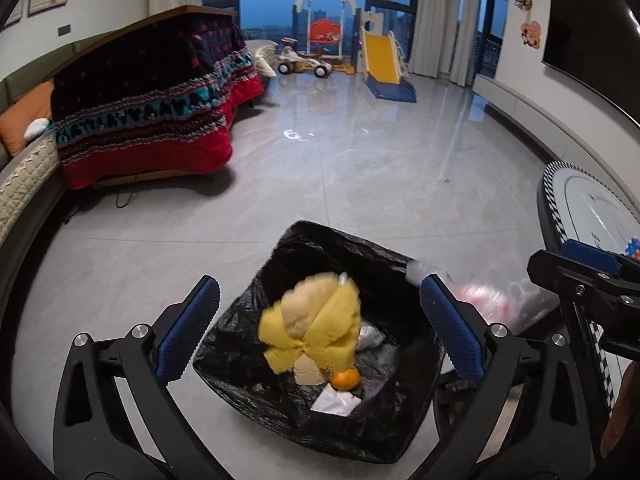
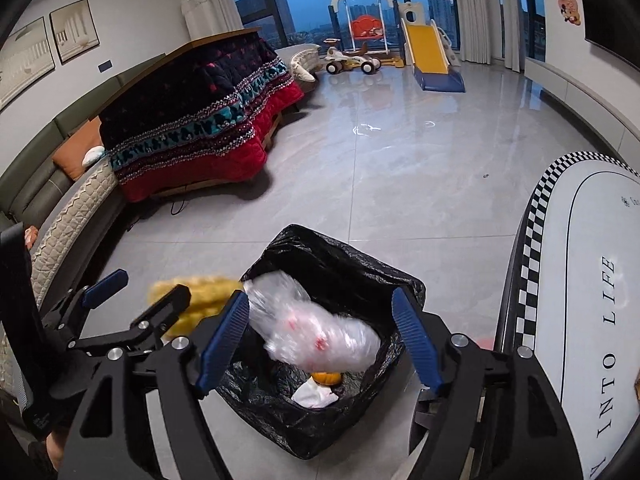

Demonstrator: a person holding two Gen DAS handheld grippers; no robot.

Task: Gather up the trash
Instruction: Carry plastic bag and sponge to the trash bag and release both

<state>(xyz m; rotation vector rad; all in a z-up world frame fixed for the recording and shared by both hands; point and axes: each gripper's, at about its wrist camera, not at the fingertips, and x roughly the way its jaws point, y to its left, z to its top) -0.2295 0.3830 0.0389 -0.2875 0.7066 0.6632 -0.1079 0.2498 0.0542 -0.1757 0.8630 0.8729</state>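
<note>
- Left gripper [image 1: 320, 320]: jaws wide apart, nothing pinched; yellow peel [image 1: 312, 332] loose between and below the pads, over the black-lined bin [image 1: 248, 360].
- Right gripper [image 2: 320, 336]: jaws parted, crumpled clear bag [image 2: 320, 332] free between them, above the same bin.
- Best kept centred over the liner mouth, clear of the rim, away from the table edge [image 2: 532, 248] just right.
</note>
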